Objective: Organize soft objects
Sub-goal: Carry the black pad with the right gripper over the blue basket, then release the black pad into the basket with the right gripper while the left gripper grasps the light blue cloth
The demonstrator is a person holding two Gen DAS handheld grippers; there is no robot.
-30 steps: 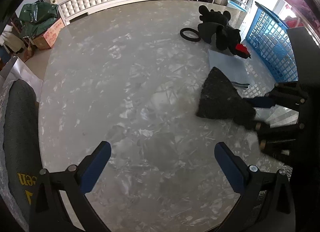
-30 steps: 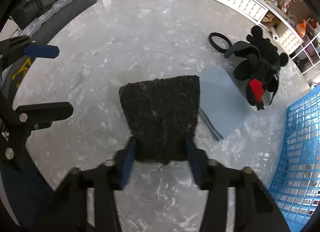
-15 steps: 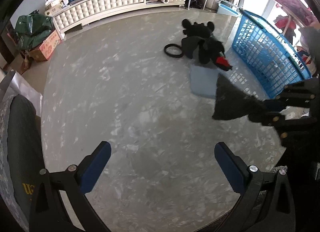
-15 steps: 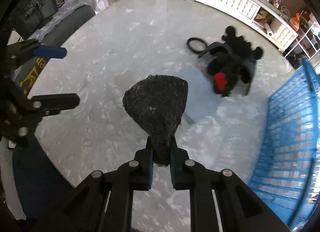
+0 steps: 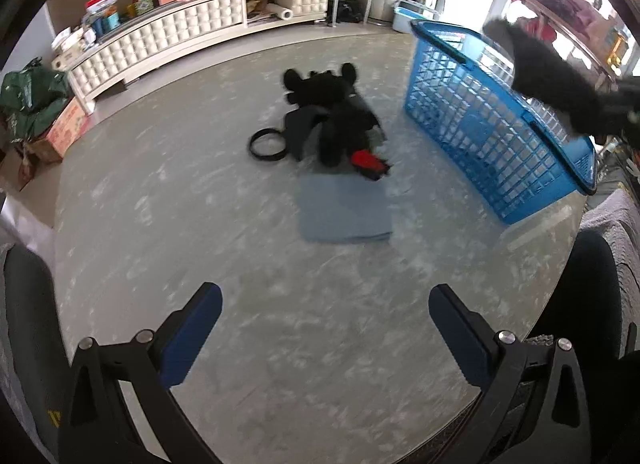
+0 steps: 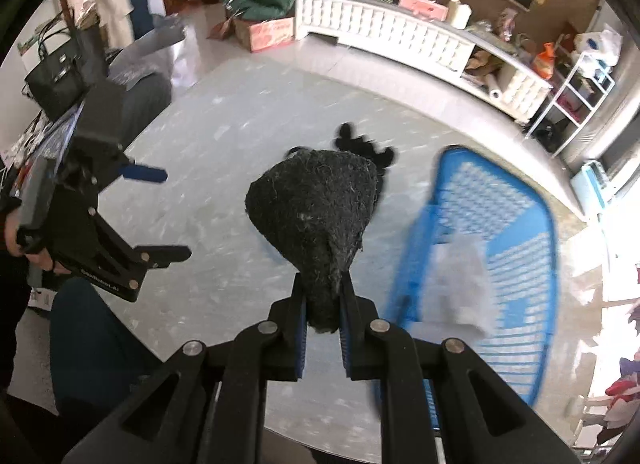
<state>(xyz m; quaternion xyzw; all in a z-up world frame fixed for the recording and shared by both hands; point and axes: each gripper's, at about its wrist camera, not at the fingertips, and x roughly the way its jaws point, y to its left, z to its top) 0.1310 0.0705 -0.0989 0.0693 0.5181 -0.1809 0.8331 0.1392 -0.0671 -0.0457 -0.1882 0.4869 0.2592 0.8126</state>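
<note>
Right claw [image 6: 323,318] clenched on dark fuzzy cloth [image 6: 316,220], hanging bunched ahead of pads, above desk [image 6: 224,168]. Blue basket [image 6: 516,224] to claw's right. We carry across rim, release only over opening. Left claw [image 5: 325,330] released, empty.

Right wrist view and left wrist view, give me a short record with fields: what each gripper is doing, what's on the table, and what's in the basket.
right gripper: shut on the dark fuzzy cloth, lifted clear of the table
left gripper: open, holding nothing
marble table: black plush toy, black ring, folded blue cloth, blue basket
basket contents: one pale grey cloth, blurred
</note>
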